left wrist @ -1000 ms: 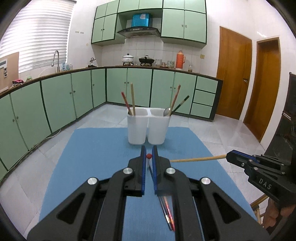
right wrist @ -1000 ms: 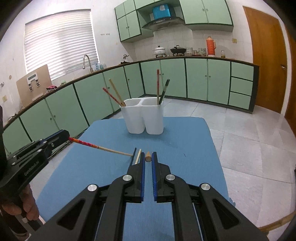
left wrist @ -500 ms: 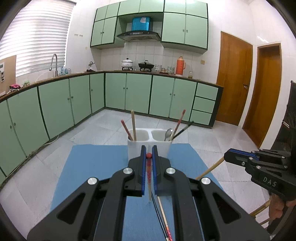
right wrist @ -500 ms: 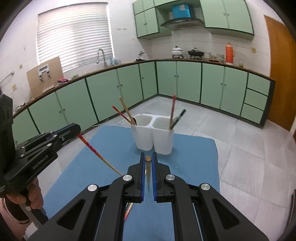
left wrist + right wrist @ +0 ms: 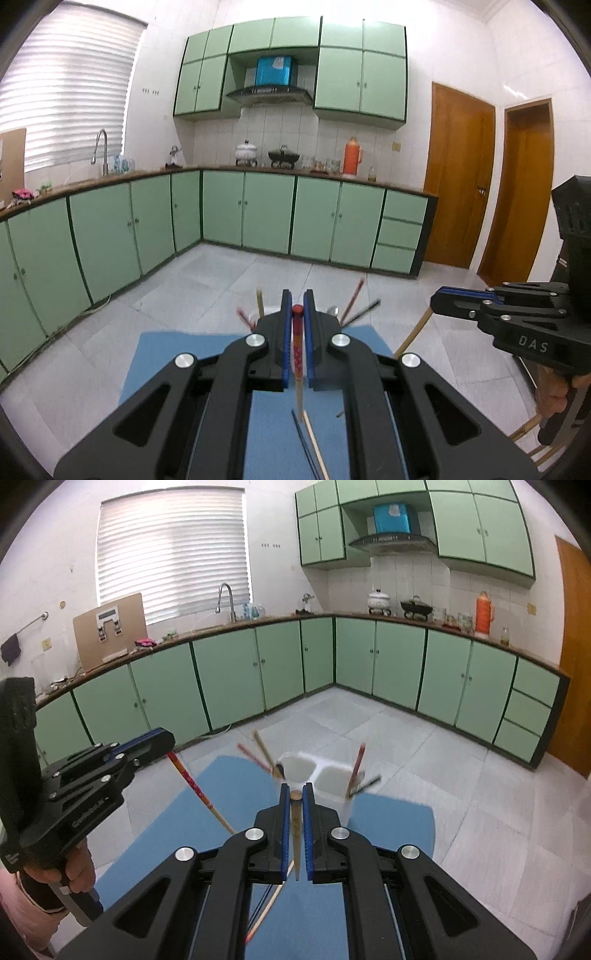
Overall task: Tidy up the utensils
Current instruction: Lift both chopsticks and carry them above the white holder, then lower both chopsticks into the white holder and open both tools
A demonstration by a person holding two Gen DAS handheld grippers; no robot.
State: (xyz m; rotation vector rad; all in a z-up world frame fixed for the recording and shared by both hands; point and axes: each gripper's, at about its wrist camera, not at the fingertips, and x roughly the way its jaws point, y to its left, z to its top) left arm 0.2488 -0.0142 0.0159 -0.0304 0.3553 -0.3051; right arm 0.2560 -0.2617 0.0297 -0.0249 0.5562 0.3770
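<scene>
Gripping one chopstick each, both grippers' jaws hover above the mat (image 5: 399, 823), near the holder (image 5: 314, 771).

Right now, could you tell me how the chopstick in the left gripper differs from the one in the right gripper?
The left gripper holds a red-topped chopstick: red patterned upper part, pale wood lower down. The right gripper holds a plain wooden chopstick, brown from end to tip. In the right wrist view the red-topped one slants, and the plain one lies along its fingers. Both are clamped near the thick end, above the blue mat.
</scene>
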